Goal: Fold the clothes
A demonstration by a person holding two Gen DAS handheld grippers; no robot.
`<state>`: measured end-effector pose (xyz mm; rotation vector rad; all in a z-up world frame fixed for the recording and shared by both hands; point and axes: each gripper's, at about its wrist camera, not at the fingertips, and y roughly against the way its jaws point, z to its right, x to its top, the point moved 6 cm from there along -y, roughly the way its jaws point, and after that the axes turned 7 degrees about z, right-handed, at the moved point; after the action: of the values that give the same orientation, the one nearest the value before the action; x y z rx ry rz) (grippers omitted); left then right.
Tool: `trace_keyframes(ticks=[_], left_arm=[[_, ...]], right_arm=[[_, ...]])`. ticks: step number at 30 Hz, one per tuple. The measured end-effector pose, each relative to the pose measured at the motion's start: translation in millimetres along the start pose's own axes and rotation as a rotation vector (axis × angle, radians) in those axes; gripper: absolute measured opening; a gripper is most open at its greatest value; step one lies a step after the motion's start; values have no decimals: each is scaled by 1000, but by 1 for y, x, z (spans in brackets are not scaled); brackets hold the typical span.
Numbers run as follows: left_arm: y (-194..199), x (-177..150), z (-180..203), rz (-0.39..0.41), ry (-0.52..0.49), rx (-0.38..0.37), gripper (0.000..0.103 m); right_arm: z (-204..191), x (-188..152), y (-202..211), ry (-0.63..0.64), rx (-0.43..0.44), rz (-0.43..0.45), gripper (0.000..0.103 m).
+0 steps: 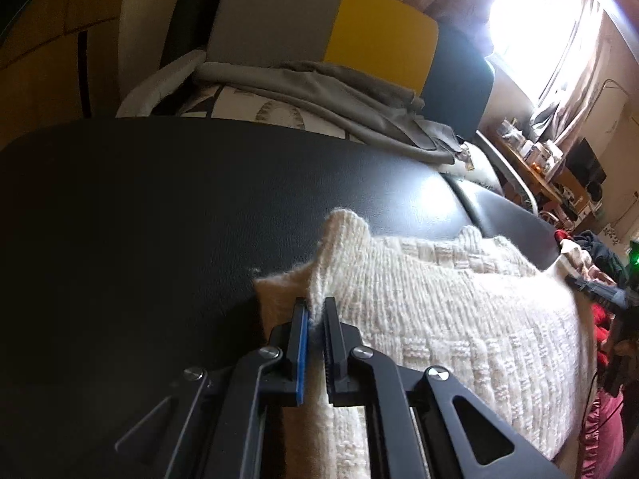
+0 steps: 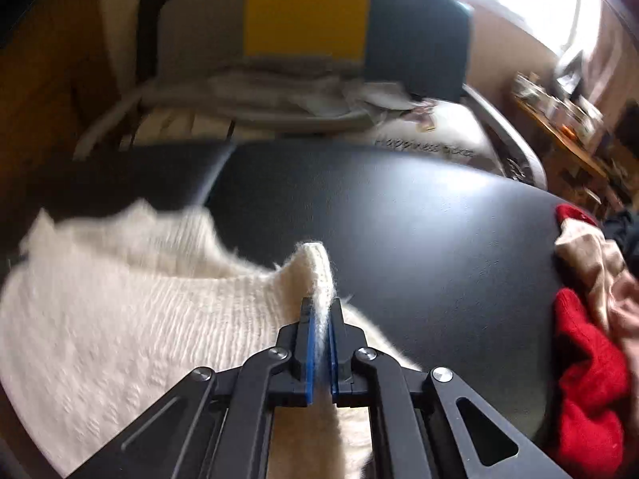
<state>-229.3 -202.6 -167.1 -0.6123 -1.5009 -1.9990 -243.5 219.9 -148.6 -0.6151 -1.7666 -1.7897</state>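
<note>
Sweater on table; clothes pile right; chair behind, probably holding laundry.

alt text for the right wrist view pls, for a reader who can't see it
The right gripper is shut on a raised fold of a cream knit sweater lying on a black table. A pile of red and tan clothes sits at the table's right edge; the frame is motion-blurred.
</note>
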Motion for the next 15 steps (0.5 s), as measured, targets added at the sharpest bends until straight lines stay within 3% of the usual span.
trace_keyframes(ticks=[5,6,9,10,11,12,13,15], left_arm=[[-8,-3,4,-33,-33,46,9],[-6,-2,4,-33,-40,59,16],[4,4,0,-19,-46,92,24],[9,7,-3,-12,-46,105,24],[14,10,-6,-2,-41,112,24],[22,14,-10,14,-39,137,24],[28,17,-14,31,-40,166,24],[44,20,-10,67,-39,173,24]], right_arm=[[7,-17,-30,-41,16,-88,6],[8,-16,-27,-64,44,-75,6],[13,-12,-14,-136,131,-36,14],[17,-12,-3,-172,173,-23,30],[23,-12,10,-210,213,-9,52],[28,-15,22,-234,245,7,61],[33,-21,39,-253,282,23,66],[41,-36,69,-289,355,45,66]])
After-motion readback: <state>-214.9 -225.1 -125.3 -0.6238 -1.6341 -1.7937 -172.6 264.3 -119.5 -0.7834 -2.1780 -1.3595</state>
